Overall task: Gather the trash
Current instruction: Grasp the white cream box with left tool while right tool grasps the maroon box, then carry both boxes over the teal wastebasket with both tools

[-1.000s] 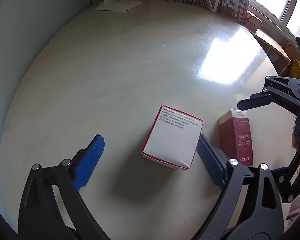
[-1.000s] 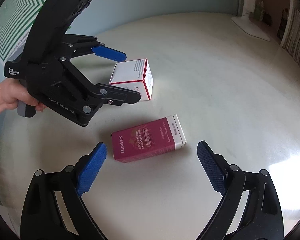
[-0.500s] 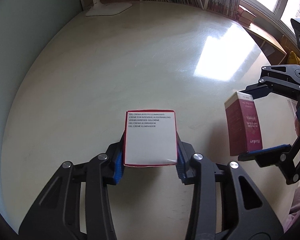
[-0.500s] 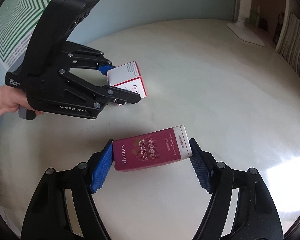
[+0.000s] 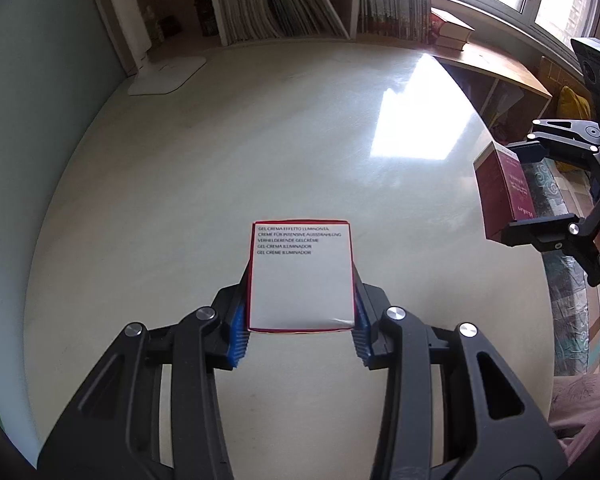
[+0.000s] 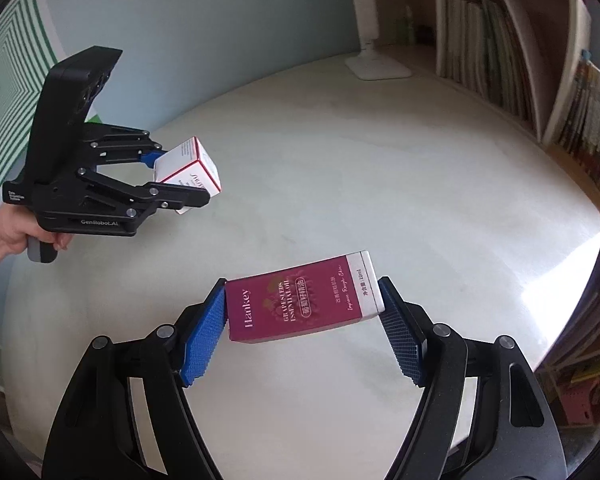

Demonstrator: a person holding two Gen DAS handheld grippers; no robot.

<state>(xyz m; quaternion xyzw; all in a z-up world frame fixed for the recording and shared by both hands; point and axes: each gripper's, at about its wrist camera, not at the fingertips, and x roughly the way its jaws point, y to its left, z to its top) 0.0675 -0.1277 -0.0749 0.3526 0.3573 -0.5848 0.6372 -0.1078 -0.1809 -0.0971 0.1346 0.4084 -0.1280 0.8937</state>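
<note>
— Above the tabletop [image 5: 204,184], what changed?
— Both boxes have left it: left claw [image 5: 300,320] clamps the white box [image 5: 302,280], right claw [image 6: 302,320] the maroon box [image 6: 300,300]. A bin comes next, presumably.

Round pale tabletop [image 5: 228,152]: smooth, glossy, mirroring window light. White red-edged cardboard carton [image 5: 302,276]: matt printed paperboard. Maroon cardboard carton [image 6: 304,298]: slight satin sheen. Black plastic gripper frames: matt, with bright metal rivets. Blue finger pads [image 6: 204,332]: ridged, rubbery texture.
</note>
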